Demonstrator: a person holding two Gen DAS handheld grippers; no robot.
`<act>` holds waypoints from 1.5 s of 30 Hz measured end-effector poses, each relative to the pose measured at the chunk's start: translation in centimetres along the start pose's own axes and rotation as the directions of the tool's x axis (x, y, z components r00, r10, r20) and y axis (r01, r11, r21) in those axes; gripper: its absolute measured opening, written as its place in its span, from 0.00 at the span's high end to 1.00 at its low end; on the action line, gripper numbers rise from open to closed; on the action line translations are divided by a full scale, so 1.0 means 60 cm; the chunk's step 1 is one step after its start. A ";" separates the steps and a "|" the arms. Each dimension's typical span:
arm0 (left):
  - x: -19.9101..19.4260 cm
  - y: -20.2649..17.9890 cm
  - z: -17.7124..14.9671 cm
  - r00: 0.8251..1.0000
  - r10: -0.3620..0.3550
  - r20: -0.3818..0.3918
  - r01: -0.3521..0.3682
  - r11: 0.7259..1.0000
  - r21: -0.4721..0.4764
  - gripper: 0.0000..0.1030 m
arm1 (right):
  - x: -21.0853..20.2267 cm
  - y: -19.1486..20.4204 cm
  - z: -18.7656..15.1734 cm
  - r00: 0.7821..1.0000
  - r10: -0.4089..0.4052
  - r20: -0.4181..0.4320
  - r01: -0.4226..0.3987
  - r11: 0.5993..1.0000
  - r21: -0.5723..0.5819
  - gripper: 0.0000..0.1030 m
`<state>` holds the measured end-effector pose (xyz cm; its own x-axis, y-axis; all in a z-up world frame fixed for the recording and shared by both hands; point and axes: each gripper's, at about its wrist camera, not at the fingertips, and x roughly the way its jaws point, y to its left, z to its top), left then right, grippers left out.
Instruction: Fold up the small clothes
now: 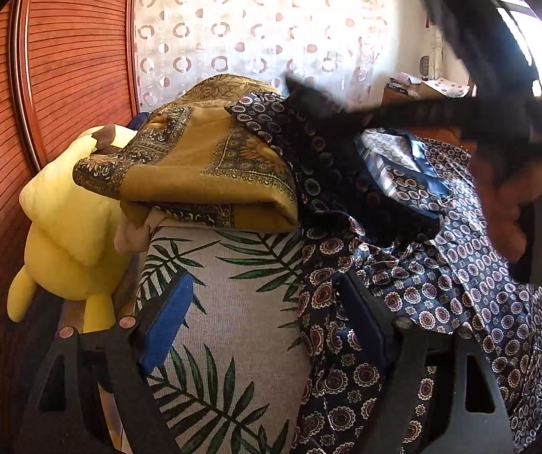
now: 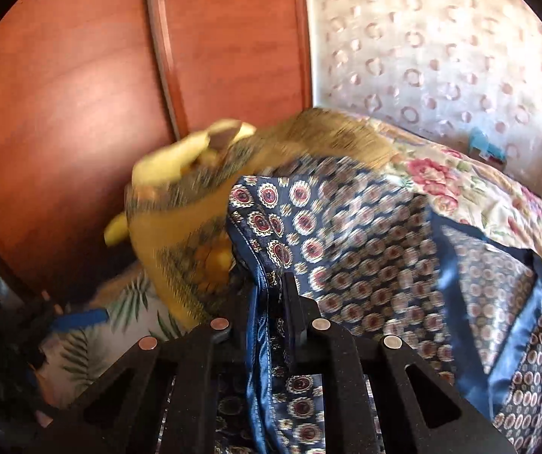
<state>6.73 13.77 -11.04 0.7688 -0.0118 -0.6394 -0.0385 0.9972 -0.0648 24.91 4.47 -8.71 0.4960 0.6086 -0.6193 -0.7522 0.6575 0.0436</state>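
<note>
Navy medallion-print scarf (image 2: 365, 234) lies rumpled on the leaf-print surface (image 1: 233, 302); my right tongs (image 2: 271, 295) pinch its stitched hem. My left tongs (image 1: 263, 314) gape wide, one finger resting against its edge, gripping nothing.

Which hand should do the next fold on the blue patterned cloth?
Probably right. The right tongs are pinched on the blue patterned cloth's hem, ready to pull it over. The left tongs are open, holding nothing.
</note>
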 end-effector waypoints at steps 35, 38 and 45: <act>-0.048 -0.049 0.026 0.995 0.007 0.096 -0.013 0.998 0.065 0.22 | -0.365 -0.144 -0.319 0.929 -0.357 -0.095 0.369 0.910 0.188 0.43; -0.058 -0.089 0.041 0.993 -0.046 0.110 0.034 0.994 0.105 0.22 | -0.402 -0.155 -0.339 0.924 -0.371 -0.097 0.383 0.894 0.232 0.42; -0.019 -0.205 0.059 0.987 -0.152 0.056 0.135 0.962 0.237 0.22 | -0.473 -0.195 -0.360 0.895 -0.436 -0.095 0.442 0.834 0.329 0.38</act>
<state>8.56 1.80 -6.79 0.8002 -0.1591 -0.5783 0.2176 0.9755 0.0327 10.25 -30.09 -8.60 0.7311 0.2155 -0.6473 -0.2657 0.9638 0.0209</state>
